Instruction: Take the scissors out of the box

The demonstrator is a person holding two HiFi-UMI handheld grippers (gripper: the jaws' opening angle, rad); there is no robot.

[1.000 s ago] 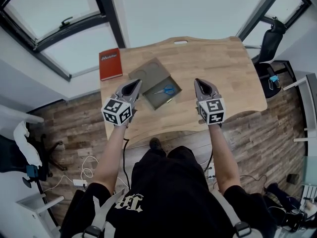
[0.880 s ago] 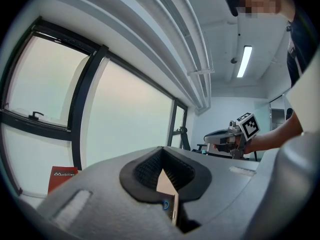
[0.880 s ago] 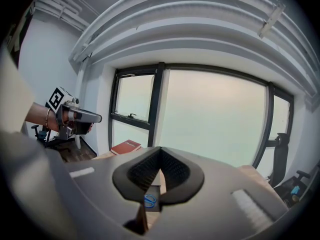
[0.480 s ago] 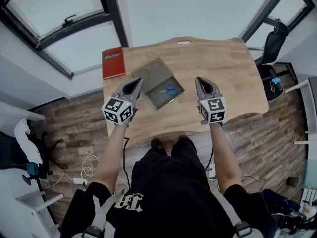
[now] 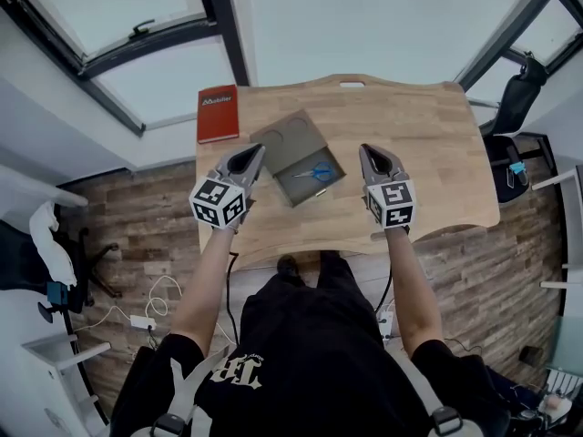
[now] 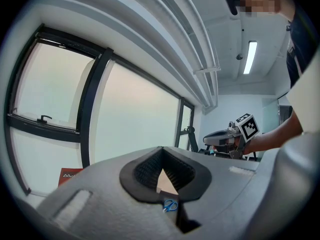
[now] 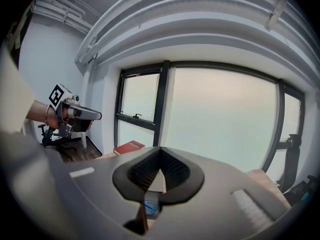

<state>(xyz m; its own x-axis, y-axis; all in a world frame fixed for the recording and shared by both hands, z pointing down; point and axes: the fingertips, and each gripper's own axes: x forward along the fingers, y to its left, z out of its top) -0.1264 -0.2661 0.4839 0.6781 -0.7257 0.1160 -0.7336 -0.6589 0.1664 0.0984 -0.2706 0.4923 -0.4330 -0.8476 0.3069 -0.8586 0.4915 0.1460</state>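
A grey box [image 5: 290, 186] lies open on the wooden table [image 5: 410, 135], with its lid [image 5: 291, 135] flat behind it. Blue-handled scissors [image 5: 317, 173] rest inside the box. My left gripper [image 5: 252, 152] hovers just left of the box, shut and empty. On the box's right my right gripper [image 5: 368, 151] is held at about the same height, shut and empty as well. The left gripper view shows the scissors [image 6: 170, 205] through the slot below the closed jaws [image 6: 161, 156]. The right gripper view shows them [image 7: 150, 207] the same way under its jaws [image 7: 160, 156].
A red book [image 5: 218, 114] lies on the table's far left corner, by the window. A black chair [image 5: 515, 107] stands off the table's right end. Bare tabletop stretches to the right of the box. The front table edge curves in towards the person.
The head view has shifted, so table and box sit a little further right and lower. The right gripper has drifted slightly toward the box. Both grippers stay shut and empty.
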